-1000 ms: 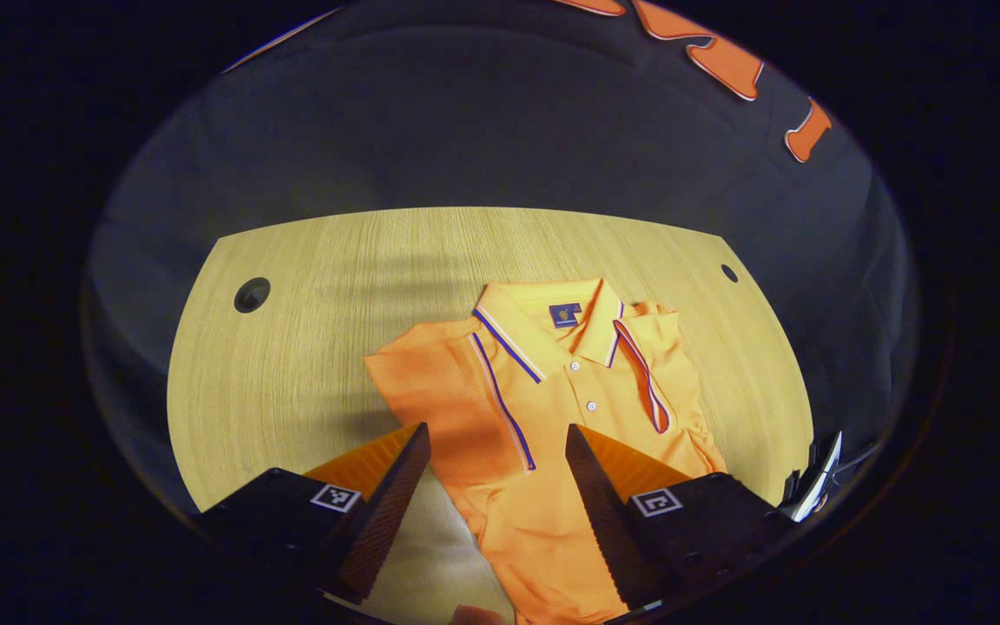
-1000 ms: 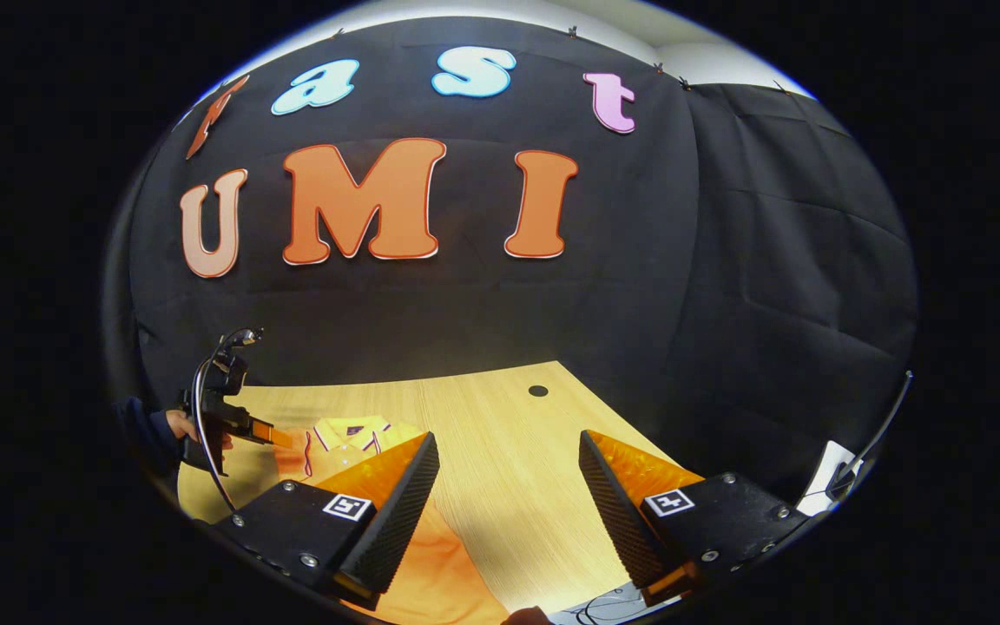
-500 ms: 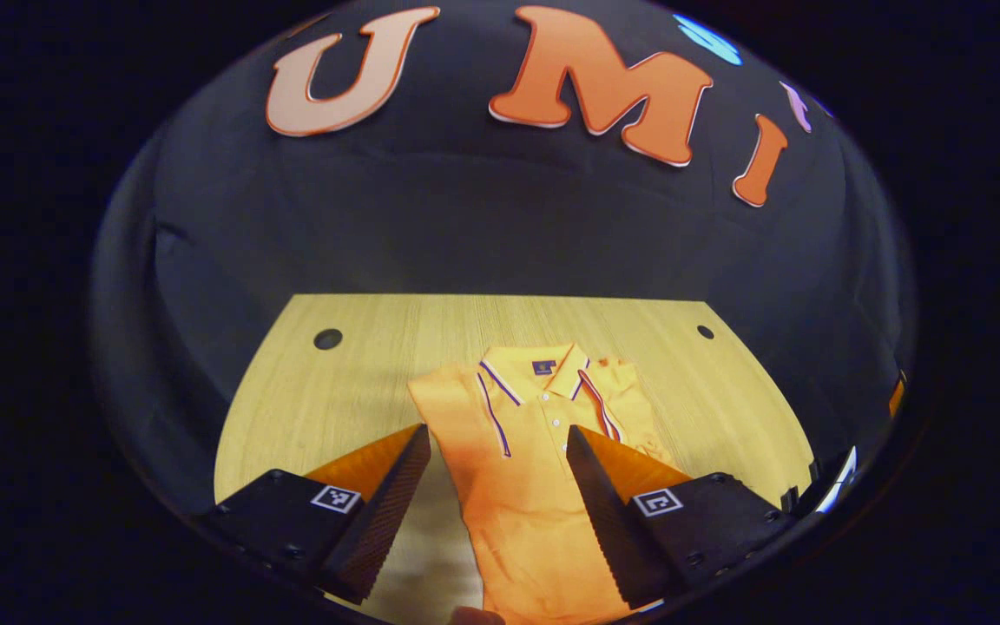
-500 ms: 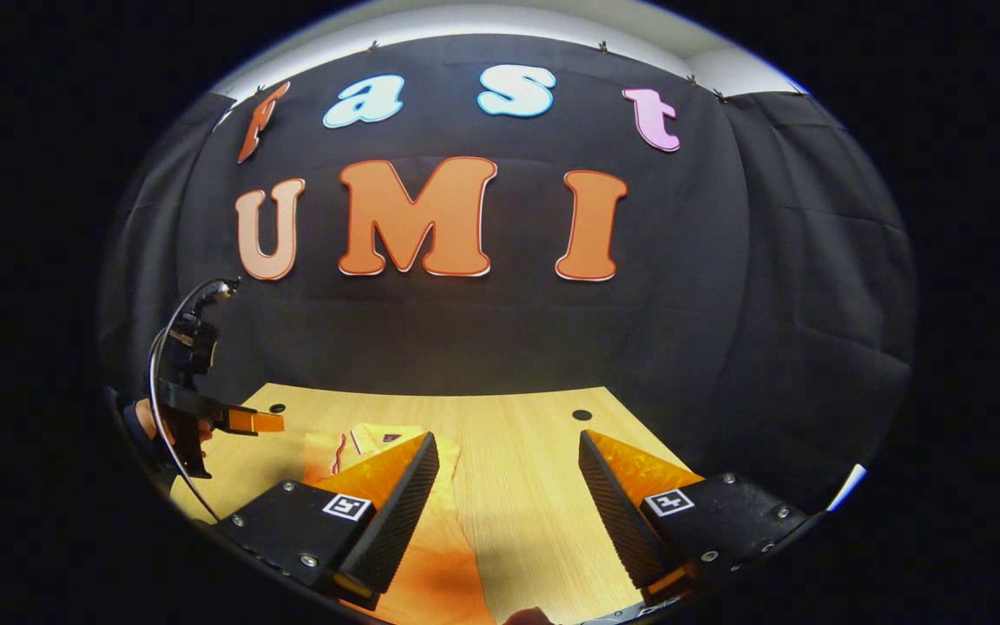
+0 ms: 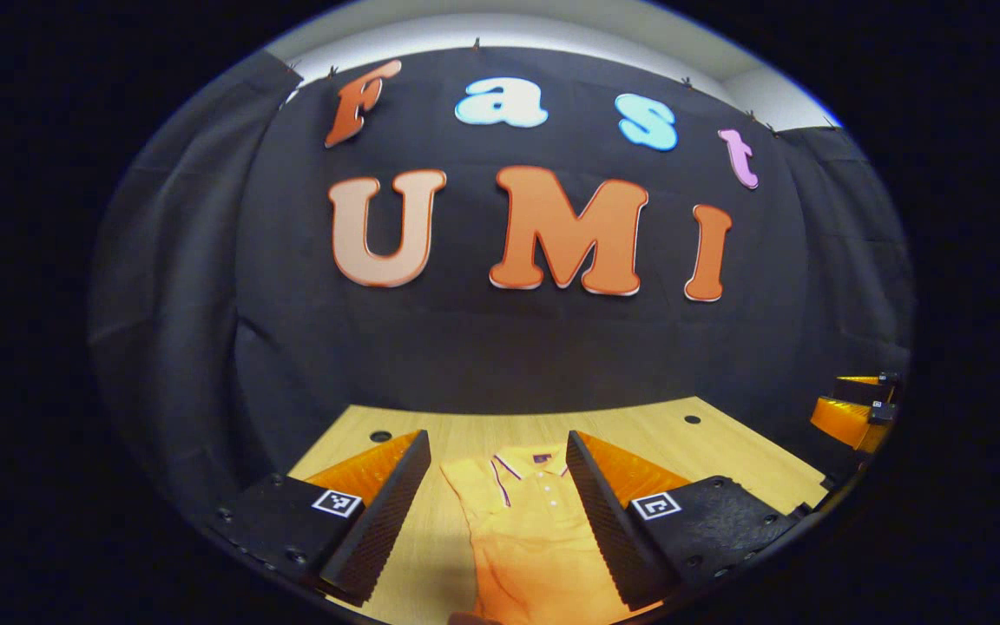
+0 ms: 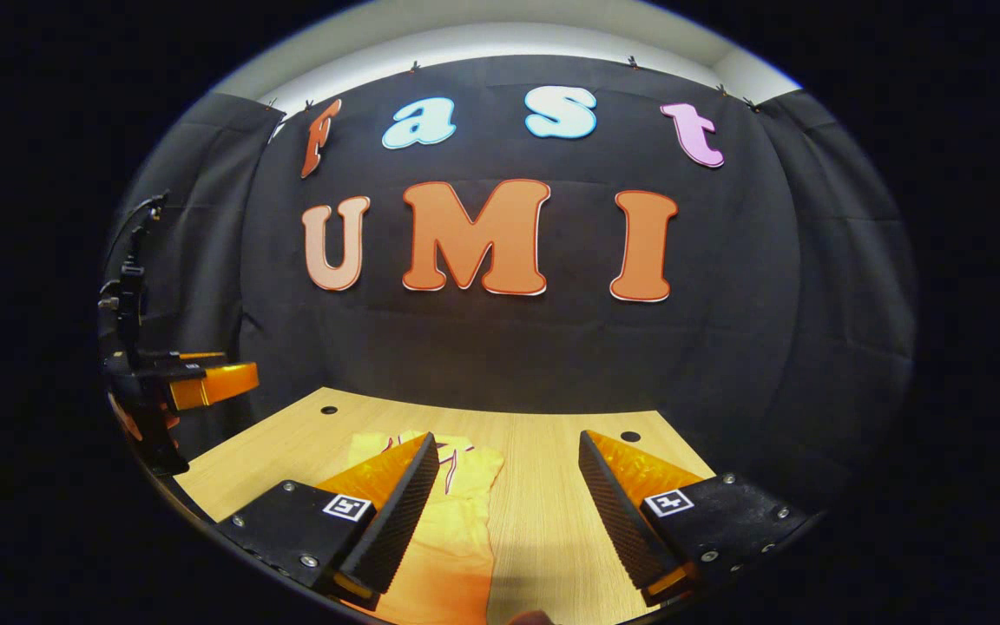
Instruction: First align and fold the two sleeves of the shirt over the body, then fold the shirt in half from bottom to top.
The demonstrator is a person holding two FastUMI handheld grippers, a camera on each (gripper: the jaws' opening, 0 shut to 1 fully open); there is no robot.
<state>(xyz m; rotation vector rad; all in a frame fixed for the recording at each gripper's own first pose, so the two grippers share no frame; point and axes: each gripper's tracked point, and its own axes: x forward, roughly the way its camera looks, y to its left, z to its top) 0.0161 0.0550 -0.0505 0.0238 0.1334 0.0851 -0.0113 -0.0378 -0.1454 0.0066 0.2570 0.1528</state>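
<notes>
Left gripper (image 5: 493, 512): fingers spread wide and holding nothing, raised above the near edge of the table, with the shirt framed in the gap between them in the left gripper view.
Right gripper (image 6: 509, 512): fingers likewise parted and empty, raised over the near side of the table; in the left gripper view it appears at the far right edge (image 5: 856, 408).
Left gripper from the other side: in the right gripper view it hangs at the far left (image 6: 205, 384), off the table's edge and above it, with part of a hand behind it.
Shirt (image 5: 528, 521): an orange polo lying flat on the table, collar toward the back wall, striped trim at collar and placket, buttons visible; in the right gripper view (image 6: 457, 521) it lies partly behind that gripper's left finger.
Table (image 5: 726, 451): light wood, with a small round hole near each far corner.
Backdrop: black cloth wall behind the table.
</notes>
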